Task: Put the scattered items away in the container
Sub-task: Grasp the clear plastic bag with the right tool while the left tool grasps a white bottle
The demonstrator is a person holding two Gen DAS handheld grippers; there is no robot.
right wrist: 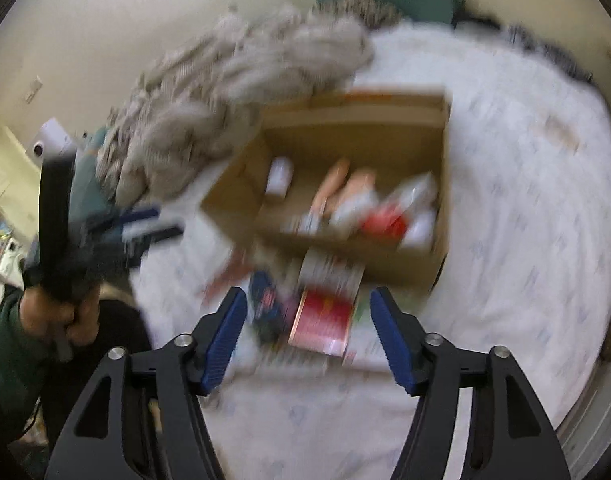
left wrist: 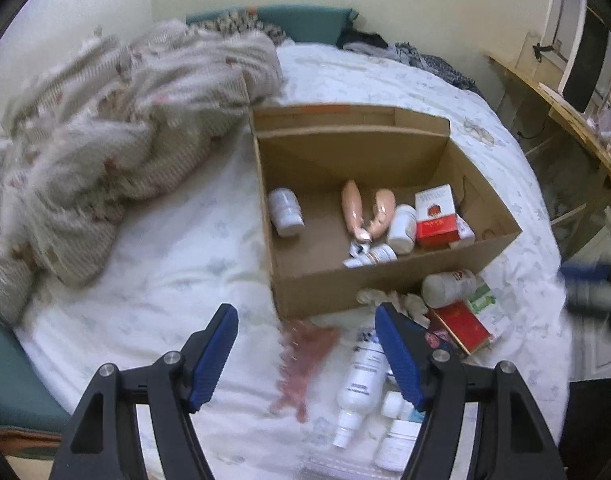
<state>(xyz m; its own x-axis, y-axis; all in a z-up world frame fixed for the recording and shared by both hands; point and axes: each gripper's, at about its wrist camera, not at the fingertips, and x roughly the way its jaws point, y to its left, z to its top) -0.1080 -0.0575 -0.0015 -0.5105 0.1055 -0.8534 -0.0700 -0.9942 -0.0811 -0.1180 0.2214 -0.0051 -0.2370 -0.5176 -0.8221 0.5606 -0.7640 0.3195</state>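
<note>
Both my tongs hang spread and empty over a white-sheeted bed (left wrist: 165, 264), the cardboard box (left wrist: 385, 284) lying ahead.

From my left wrist view, a rumpled grey blanket (left wrist: 105, 152) fills the far left, cream walls stand behind, and a wooden shelf (left wrist: 565, 116) runs along the right. The left gripper (left wrist: 307, 354) is spread wide, nothing between its blue pads. The box holds one grey-capped jar (left wrist: 285, 212), two peach tubes (left wrist: 353, 210), one white bottle (left wrist: 402, 228) and one red-and-white carton (left wrist: 436, 216); smaller pieces I cannot tell apart. Near its front lie a pink cloth (left wrist: 305, 356), a white spray bottle (left wrist: 361, 384), a white tub (left wrist: 449, 286) and a red packet (left wrist: 463, 326). The right gripper (right wrist: 307, 330), spread too, hovers over the blurred packet.
</note>
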